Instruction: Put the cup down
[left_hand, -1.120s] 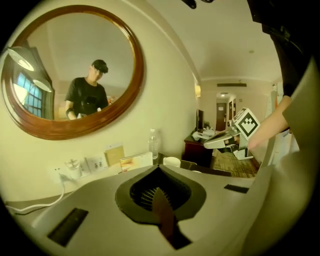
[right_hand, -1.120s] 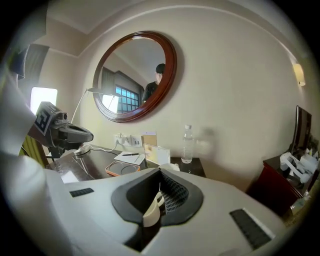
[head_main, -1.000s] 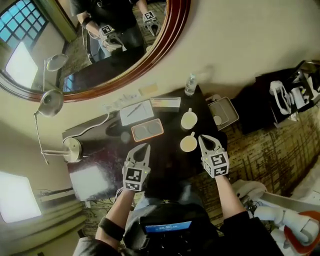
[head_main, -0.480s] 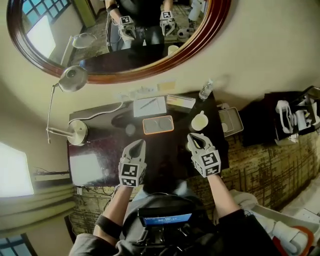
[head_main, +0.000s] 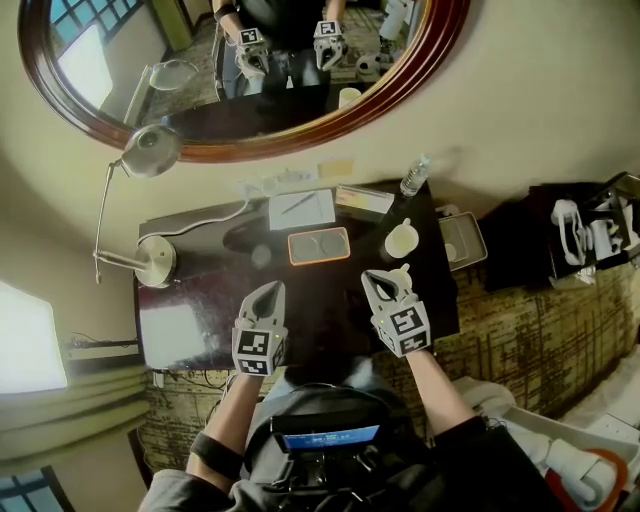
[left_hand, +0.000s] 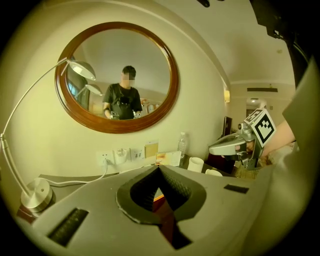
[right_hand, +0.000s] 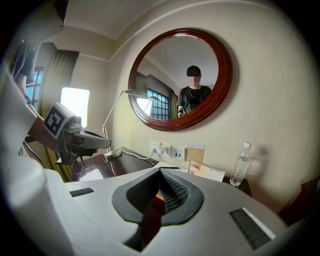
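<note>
Two white cups stand on the dark desk (head_main: 330, 300). The far cup (head_main: 402, 240) is in full view, and the near cup (head_main: 404, 272) peeks out beside my right gripper (head_main: 376, 277). That gripper hovers shut and empty just left of the near cup. My left gripper (head_main: 270, 290) is also shut and empty, over the desk's near middle. In the left gripper view both cups (left_hand: 195, 164) (left_hand: 213, 172) sit beyond the right gripper (left_hand: 227, 146). The right gripper view shows the left gripper (right_hand: 92, 141) but no cup.
An orange tray (head_main: 319, 245), a notepad with a pen (head_main: 301, 209), a card (head_main: 364, 200) and a water bottle (head_main: 415, 176) line the back of the desk. A lamp base (head_main: 155, 262) stands at the left, a grey tray (head_main: 463, 240) at the right. An oval mirror (head_main: 400, 70) hangs above.
The head view has swung to show more of the mirror. My right gripper has drifted slightly left and nearer, uncovering the near cup's rim. Both grippers stay shut and empty.
</note>
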